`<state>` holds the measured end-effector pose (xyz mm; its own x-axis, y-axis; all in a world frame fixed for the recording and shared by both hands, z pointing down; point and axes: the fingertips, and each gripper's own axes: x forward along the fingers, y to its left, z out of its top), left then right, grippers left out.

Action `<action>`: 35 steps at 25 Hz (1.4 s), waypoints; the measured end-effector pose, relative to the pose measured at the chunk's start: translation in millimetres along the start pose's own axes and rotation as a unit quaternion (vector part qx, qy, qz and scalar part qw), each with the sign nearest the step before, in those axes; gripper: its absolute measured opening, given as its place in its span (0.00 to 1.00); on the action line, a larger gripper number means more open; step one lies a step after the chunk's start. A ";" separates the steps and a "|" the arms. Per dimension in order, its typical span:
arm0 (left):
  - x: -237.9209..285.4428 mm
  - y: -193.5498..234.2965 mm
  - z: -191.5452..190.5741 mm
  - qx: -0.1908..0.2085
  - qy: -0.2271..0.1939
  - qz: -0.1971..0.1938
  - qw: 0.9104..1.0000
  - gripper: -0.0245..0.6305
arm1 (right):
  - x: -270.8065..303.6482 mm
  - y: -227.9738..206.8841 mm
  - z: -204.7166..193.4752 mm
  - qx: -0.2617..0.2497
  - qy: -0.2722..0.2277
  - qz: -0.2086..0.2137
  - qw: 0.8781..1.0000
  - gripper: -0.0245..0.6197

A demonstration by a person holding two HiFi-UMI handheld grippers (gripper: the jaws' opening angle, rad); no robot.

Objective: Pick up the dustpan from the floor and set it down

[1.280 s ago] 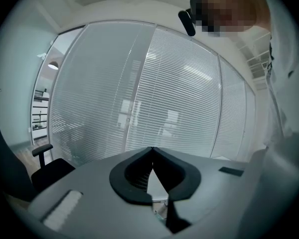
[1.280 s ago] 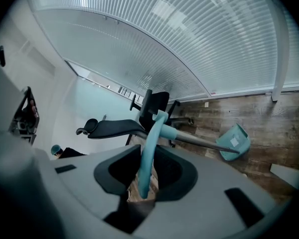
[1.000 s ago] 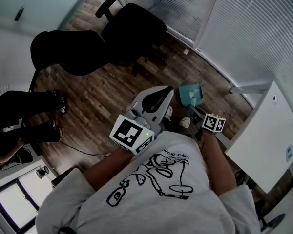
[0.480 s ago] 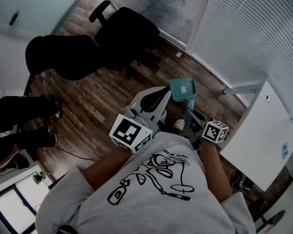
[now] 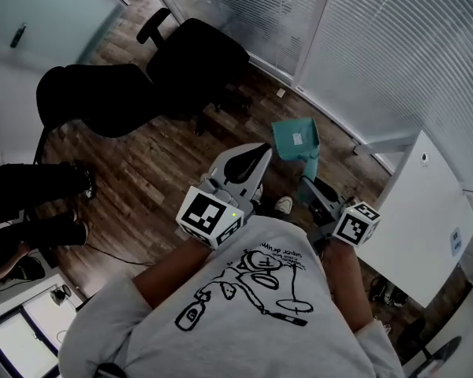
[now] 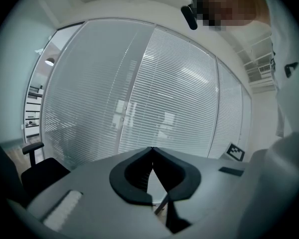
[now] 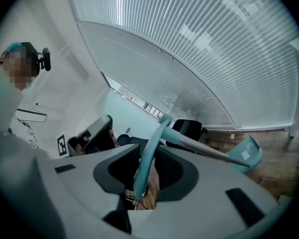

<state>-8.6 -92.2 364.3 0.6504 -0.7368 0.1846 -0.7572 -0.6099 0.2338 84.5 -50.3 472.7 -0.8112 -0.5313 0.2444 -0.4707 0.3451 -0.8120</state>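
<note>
Jaws of the right gripper (image 7: 145, 169) pinched the dustpan (image 5: 296, 138) by its teal handle, easing open a touch; it had climbed clear of the floor (image 5: 165, 160) since a second ago. Left gripper (image 5: 260, 152) stayed pressed shut.

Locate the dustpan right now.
Head view, right of centre: the teal dustpan is held off the wood floor near the window blinds, its handle between the right gripper's opening jaws.

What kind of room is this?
Most likely an office. There are black swivel chairs on a wooden floor, long slatted blinds covering the glass walls, and a plain white desk beside them.
</note>
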 end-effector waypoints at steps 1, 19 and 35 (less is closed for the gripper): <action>0.5 0.3 0.0 0.000 0.000 0.000 1.000 0.04 | -2.2 6.7 5.1 -0.002 -0.003 0.001 1.000 0.17; 9.8 9.5 2.4 -0.001 -0.003 -0.002 1.000 0.04 | -20.5 70.7 55.3 -0.030 -0.033 0.038 0.998 0.19; 5.0 9.5 2.3 0.000 -0.001 0.003 1.000 0.04 | -19.6 66.7 53.1 -0.029 -0.032 0.041 0.998 0.19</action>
<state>-12.7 -102.4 365.2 0.6457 -0.7412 0.1837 -0.7612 -0.6055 0.2323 87.4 -58.0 385.6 -0.8243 -0.5478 0.1431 -0.4256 0.4328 -0.7947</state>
